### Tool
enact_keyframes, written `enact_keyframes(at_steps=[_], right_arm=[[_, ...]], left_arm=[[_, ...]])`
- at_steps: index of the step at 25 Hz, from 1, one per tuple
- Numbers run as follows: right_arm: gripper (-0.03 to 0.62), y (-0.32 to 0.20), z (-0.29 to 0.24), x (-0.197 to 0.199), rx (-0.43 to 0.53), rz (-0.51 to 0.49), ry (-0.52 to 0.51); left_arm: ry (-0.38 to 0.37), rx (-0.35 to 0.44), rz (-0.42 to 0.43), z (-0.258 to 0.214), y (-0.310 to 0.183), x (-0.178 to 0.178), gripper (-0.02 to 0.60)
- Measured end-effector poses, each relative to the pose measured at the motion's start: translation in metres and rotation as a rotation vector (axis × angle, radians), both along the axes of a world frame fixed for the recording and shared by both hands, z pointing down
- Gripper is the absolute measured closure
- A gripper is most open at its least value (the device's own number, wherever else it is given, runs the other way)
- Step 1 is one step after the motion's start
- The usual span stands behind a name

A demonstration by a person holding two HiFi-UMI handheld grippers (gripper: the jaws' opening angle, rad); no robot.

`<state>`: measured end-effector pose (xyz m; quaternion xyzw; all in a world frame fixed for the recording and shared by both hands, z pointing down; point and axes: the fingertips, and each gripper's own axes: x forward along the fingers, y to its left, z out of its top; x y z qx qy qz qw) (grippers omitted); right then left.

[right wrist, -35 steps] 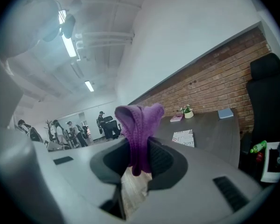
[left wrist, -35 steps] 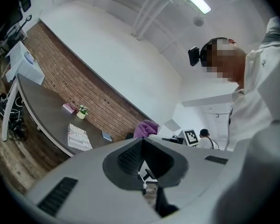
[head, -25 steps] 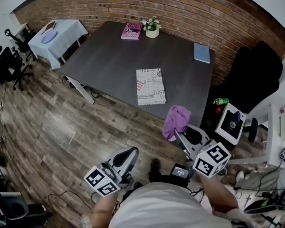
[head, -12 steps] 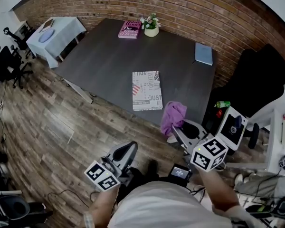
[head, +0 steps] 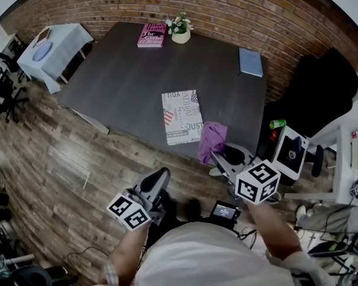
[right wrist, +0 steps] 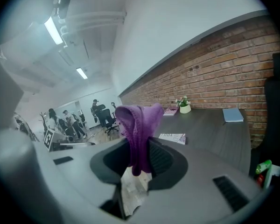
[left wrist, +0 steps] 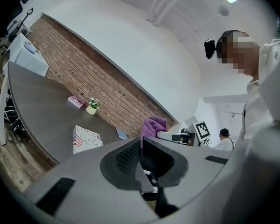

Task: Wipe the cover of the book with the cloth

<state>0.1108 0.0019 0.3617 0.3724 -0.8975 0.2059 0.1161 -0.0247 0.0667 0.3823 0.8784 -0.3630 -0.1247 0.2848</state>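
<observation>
The book point(head: 182, 116) with a white printed cover lies flat near the front edge of the dark grey table point(head: 125, 82); it also shows in the left gripper view point(left wrist: 86, 139) and the right gripper view point(right wrist: 172, 137). My right gripper point(head: 218, 157) is shut on a purple cloth point(head: 212, 140), which hangs over the table's front edge just right of the book's near corner. From the right gripper's own camera the cloth point(right wrist: 137, 129) drapes between its jaws point(right wrist: 139, 157). My left gripper point(head: 158, 180) is off the table over the floor, shut and empty point(left wrist: 141, 146).
A pink book point(head: 151, 34), a flower pot point(head: 180, 30) and a blue notebook point(head: 250, 62) sit along the table's far side. A black chair point(head: 322, 94) and a green bottle point(head: 277, 124) are to the right. A small cloth-covered table point(head: 51, 46) stands far left. People stand in the background.
Both grippers have come nearer to the table's front edge. The purple cloth, earlier over the floor, now hangs at the edge beside the book's near right corner.
</observation>
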Motion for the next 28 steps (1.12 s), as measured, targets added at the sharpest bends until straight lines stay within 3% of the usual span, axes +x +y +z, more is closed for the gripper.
enact_keyframes(at_steps=[7, 11, 17, 24, 28], right_arm=[[0.496, -0.036, 0.021, -0.029, -0.048, 0.071, 0.037], [0.496, -0.052, 0.029, -0.044, -0.058, 0.109, 0.060], [0.496, -0.075, 0.034, -0.059, -0.047, 0.133, 0.122], [0.496, -0.108, 0.054, -0.066, -0.082, 0.089, 0.179], [0.496, -0.133, 0.071, -0.072, -0.118, 0.041, 0.204]], left_arm=[[-0.045, -0.035, 0.074, 0.021, -0.045, -0.030, 0.569], [-0.060, -0.050, 0.116, 0.033, -0.064, -0.044, 0.535], [-0.075, -0.051, 0.168, 0.049, -0.090, -0.049, 0.541], [-0.032, -0.085, 0.208, 0.065, -0.114, -0.034, 0.571], [-0.083, -0.136, 0.190, 0.088, -0.130, -0.028, 0.572]])
